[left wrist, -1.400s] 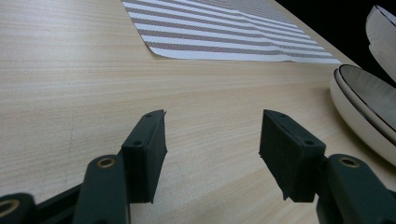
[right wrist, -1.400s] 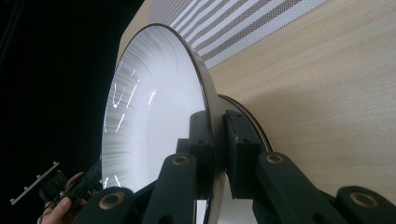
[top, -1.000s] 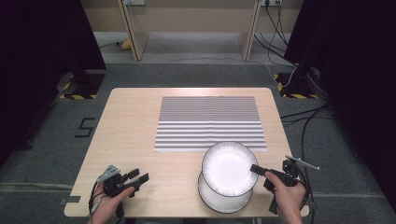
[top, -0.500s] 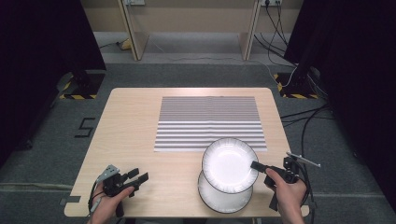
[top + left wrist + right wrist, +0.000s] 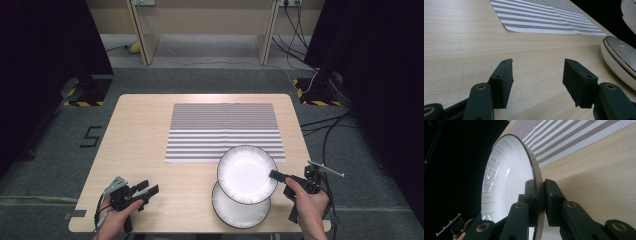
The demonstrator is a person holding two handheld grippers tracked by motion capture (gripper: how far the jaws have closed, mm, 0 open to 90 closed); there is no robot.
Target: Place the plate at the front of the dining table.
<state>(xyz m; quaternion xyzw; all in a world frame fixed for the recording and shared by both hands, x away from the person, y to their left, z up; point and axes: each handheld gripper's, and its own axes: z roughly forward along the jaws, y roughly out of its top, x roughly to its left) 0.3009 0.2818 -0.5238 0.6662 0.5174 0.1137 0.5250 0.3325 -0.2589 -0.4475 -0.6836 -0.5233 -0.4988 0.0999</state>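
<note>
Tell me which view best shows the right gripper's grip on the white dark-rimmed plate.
The right gripper view: its jaws clamp the white dark-rimmed plate by the rim. The high view shows the right gripper at the plate's edge; the left gripper view shows a sliver of plate.

A grey carpeted floor (image 5: 200, 82) surrounds the table, with black curtains (image 5: 45, 45) at both upper sides of the frame, cables (image 5: 330, 125) trailing at the right, wooden furniture legs (image 5: 142, 30) at the top, and a "5" mark (image 5: 91, 136) at the left.
</note>
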